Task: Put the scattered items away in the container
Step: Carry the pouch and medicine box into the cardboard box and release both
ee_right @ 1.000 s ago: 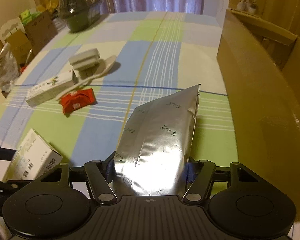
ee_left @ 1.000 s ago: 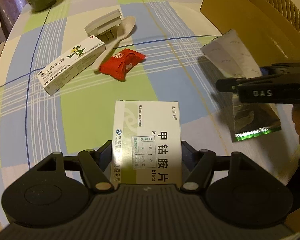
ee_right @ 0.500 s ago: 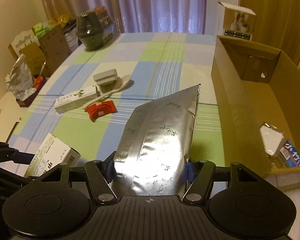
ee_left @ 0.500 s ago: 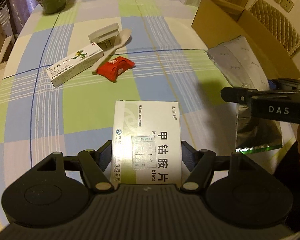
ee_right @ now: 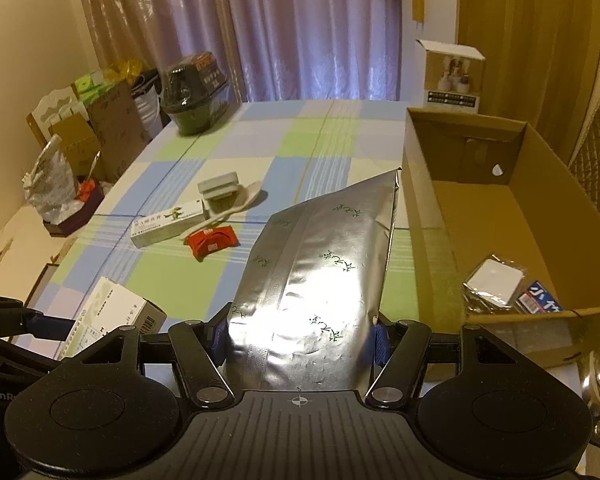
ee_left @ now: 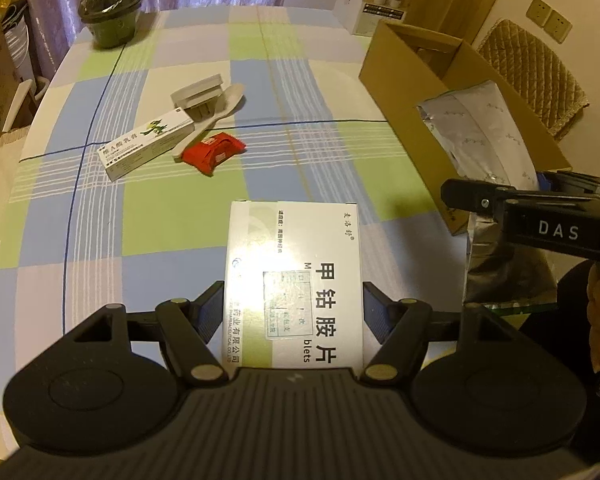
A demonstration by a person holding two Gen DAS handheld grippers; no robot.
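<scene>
Now, far left on the checked tablecloth (ee_left: 100,216) we see a dark bowl (ee_left: 110,20) at the back edge. Nearer the middle lie the leftovers: long white tube box (ee_left: 150,144), grey block (ee_left: 198,94) w/ a pale spoon (ee_left: 216,116) just beside it, and a red packet (ee_left: 214,152) touching the spoon's handle end. Our left gripper (ee_left: 293,312) is clamped on the white medicine box (ee_left: 294,264), held above the cloth. To its right, our right gripper (ee_right: 298,332) pinches the silver foil pouch (ee_right: 320,280) by its lower end, pouch raised beside the cardboard box (ee_right: 414,216), not inside it. At right, in the box, we see a small clear packet (ee_right: 492,284) and a blue packet (ee_right: 540,300) at the near end.
</scene>
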